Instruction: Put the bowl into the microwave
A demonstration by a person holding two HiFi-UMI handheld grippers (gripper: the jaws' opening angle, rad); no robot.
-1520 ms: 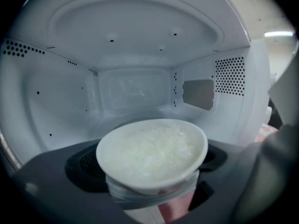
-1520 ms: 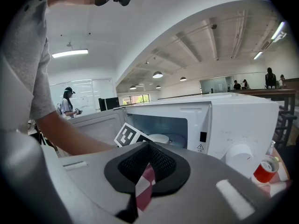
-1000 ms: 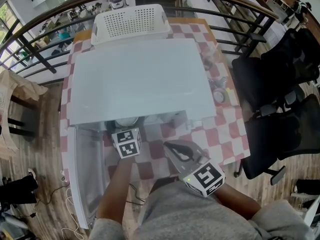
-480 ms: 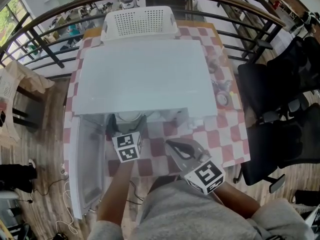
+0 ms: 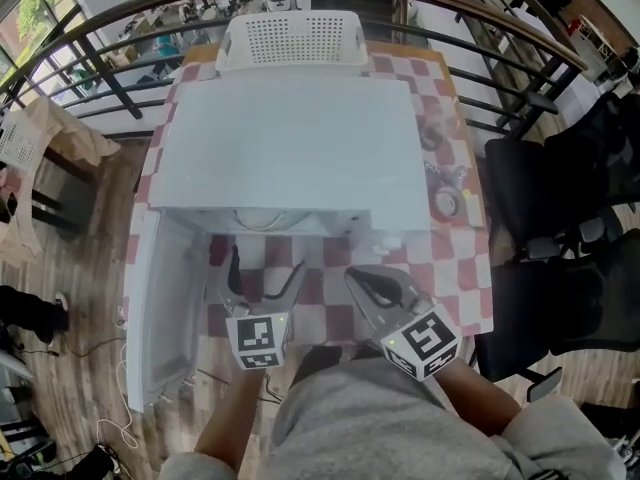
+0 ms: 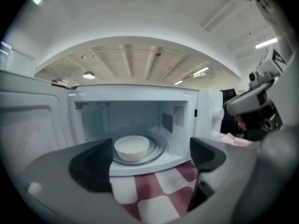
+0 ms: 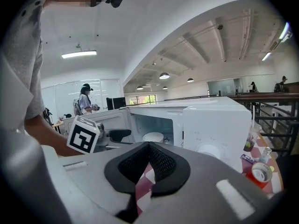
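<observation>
The left gripper (image 5: 265,268) was withdrawn, jaws apart and empty; the bowl (image 6: 132,147) was left in the microwave (image 5: 280,148). The right gripper (image 5: 358,276) was pressed together. Closing the door (image 5: 165,318) was judged next.

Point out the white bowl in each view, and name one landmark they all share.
Head view: only a pale sliver, likely the bowl, under the microwave's front edge.
Left gripper view: the bowl is centre frame, on the turntable inside the cavity.
Right gripper view: the bowl is small, just left of centre, inside the cavity.
Shared landmark: the open door, left of the cavity.
</observation>
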